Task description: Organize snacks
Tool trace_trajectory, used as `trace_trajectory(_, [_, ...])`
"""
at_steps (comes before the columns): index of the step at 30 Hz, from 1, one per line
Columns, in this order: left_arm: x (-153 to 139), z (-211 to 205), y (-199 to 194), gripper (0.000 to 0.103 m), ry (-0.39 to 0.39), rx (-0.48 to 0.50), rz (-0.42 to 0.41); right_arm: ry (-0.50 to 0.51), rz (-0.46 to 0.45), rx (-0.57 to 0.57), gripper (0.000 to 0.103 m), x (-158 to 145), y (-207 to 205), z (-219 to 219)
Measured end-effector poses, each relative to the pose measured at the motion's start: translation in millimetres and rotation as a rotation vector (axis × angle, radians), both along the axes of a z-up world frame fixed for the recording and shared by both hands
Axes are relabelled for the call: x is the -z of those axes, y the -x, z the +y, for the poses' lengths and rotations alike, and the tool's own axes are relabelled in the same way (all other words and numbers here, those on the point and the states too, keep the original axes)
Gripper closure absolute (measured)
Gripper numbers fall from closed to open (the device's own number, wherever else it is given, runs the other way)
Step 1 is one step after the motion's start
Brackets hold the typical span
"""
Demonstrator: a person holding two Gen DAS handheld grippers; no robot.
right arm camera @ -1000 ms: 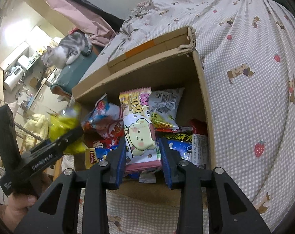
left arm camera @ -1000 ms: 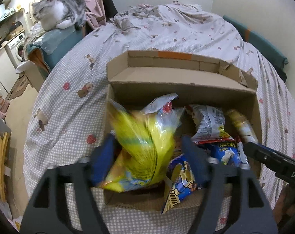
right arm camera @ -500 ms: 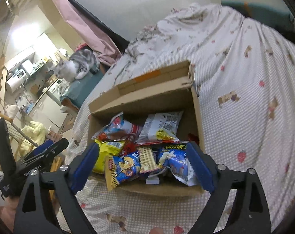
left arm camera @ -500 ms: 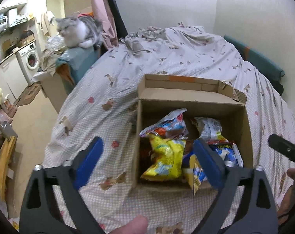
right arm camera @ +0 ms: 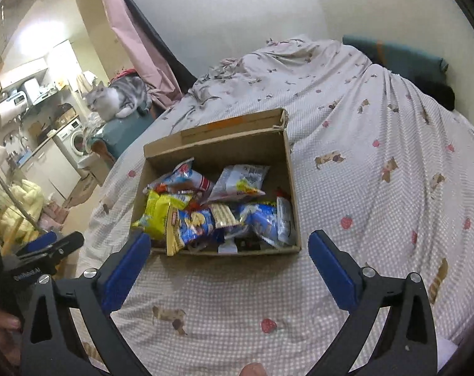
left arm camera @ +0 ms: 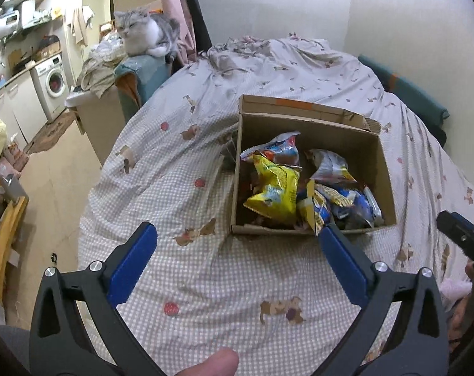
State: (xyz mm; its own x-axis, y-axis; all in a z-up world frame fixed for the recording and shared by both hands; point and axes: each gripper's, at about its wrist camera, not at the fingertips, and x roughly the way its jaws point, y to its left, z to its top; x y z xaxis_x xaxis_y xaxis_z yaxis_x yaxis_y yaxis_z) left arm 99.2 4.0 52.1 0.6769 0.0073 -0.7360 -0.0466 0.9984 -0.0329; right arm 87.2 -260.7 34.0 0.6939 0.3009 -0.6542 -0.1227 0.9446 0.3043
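An open cardboard box [left arm camera: 384, 169] stands on the bed and also shows in the right wrist view [right arm camera: 291, 188]. It holds several snack packs, among them a yellow bag [left arm camera: 276, 189] that also shows in the right wrist view [right arm camera: 157, 210], a blue bag [right arm camera: 194, 222] and a white bag [right arm camera: 241, 180]. My left gripper [left arm camera: 238, 235] is open and empty, held above the bedspread short of the box. My right gripper [right arm camera: 229, 244] is open and empty, just short of the box's near wall.
The bed has a checked bedspread [left arm camera: 186, 163] with small prints. A grey and white cat [left arm camera: 144, 36] sits on a teal-covered stand at the bed's far left. A washing machine [left arm camera: 53, 83] and kitchen units lie further left. A teal cushion [left arm camera: 403, 94] lies against the wall.
A second ago my left gripper held the yellow bag and my right held a pink pack over the box. Both let go, opened wide and pulled back from the box.
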Motion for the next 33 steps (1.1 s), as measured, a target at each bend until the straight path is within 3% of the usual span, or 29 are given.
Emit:
trace_trajectory(6, [10,-1,20,0.000,0.009,-0.011,-0.029,0.033,-0.011,0.011,0.000,12,14,9])
trace_trajectory(20, [22,6,12,0.000,0.047,-0.039,0.004,0.129,0.016,-0.031,0.000,35,4,38])
trace_trajectory(33, [24,2,11,0.000,0.035,-0.029,0.002,0.124,0.026,-0.022,0.000,37,2,35])
